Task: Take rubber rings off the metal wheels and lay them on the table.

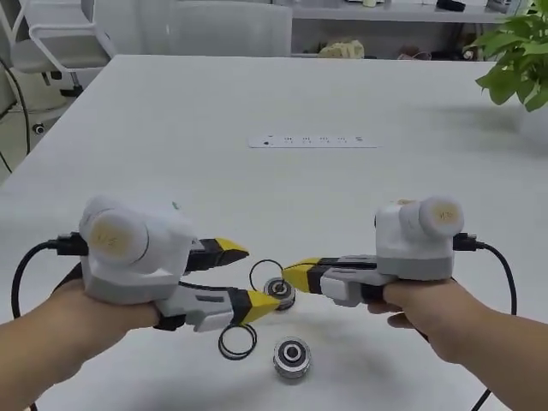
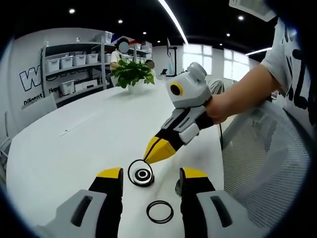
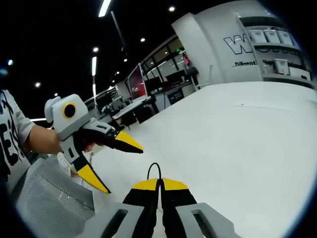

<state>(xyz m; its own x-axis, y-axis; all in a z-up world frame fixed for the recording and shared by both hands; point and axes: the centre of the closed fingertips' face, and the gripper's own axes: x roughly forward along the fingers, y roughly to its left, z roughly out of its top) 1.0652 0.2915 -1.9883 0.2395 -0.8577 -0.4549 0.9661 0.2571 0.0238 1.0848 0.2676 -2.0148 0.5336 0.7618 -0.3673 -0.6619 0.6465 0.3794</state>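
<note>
right gripper (image 3: 159, 182) jaws pressed together, pinching a rubber ring (image 3: 154, 164) by the far wheel (image 1: 280, 292). left gripper (image 2: 152, 174) jaws spread. second ring (image 1: 237, 341) lies nearer.

On the table (image 1: 171, 128), one wheel (image 1: 280, 291) with a ring (image 1: 252, 274) around it stood between your left gripper (image 1: 262, 276) and right gripper (image 1: 288, 274). A second ring (image 1: 220, 342) lay nearer to you, another wheel (image 1: 292, 357) just right of it, and a power strip (image 1: 312, 141) far behind.

A metal wheel (image 2: 177, 187) near the loose rubber ring (image 2: 160, 211) is mostly hidden behind the left tongs (image 2: 151, 174). The pinched rubber ring (image 3: 154, 164) loses its lower part inside the right tongs (image 3: 159, 181).
</note>
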